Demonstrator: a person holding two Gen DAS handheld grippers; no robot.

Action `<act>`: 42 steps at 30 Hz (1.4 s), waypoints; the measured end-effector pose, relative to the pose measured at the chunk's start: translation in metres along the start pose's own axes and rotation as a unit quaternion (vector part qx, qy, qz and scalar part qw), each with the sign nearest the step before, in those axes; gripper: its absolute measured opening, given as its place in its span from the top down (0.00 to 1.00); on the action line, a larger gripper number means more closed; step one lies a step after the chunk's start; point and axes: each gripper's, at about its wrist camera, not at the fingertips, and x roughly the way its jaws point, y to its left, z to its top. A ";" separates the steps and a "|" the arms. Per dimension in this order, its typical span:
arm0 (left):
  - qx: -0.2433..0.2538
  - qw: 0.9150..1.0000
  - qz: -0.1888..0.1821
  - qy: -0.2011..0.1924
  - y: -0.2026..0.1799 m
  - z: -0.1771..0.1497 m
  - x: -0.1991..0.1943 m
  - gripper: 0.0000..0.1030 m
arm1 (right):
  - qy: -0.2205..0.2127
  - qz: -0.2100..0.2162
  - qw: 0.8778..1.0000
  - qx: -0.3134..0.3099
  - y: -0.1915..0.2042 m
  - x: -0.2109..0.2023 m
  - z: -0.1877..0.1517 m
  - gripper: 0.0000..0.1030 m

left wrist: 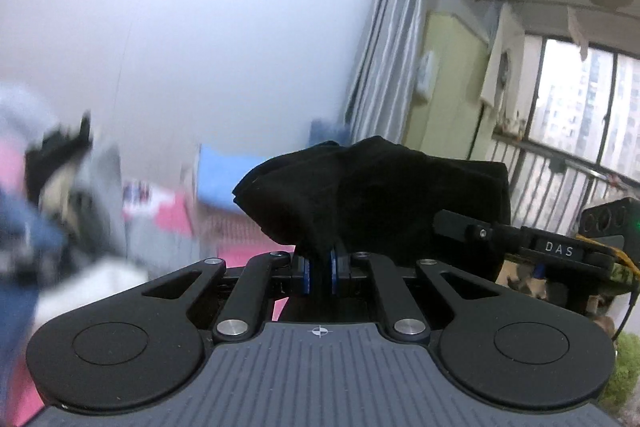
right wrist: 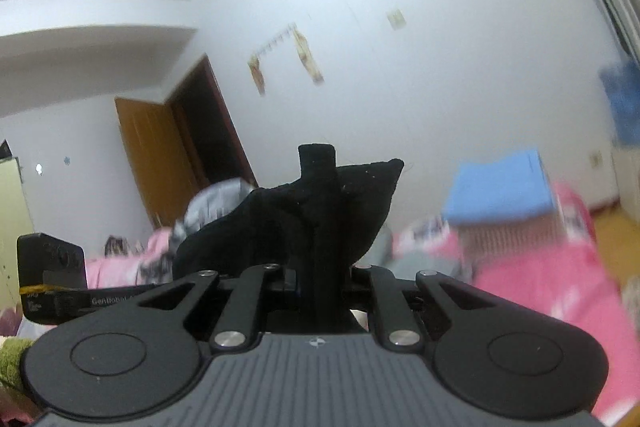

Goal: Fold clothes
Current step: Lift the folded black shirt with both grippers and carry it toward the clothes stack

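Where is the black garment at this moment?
The black garment is pinched between both grippers, bunched over the left gripper and the right gripper, with the pink bedding behind it.

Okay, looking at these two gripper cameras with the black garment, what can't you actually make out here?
- Black garment: its kind and lower part, both views; bunched fabric hangs behind the grippers' bodies.
- Right gripper: its fingers, right wrist view; cloth covers them.
- Clothes pile: left wrist view; motion blur.
- Blue item on the pink bedding: right wrist view; blurred.
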 end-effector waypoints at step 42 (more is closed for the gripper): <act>-0.045 0.998 -0.044 -0.011 0.105 0.145 0.246 0.95 | -0.001 -0.110 0.993 0.049 -0.170 0.212 0.200 0.87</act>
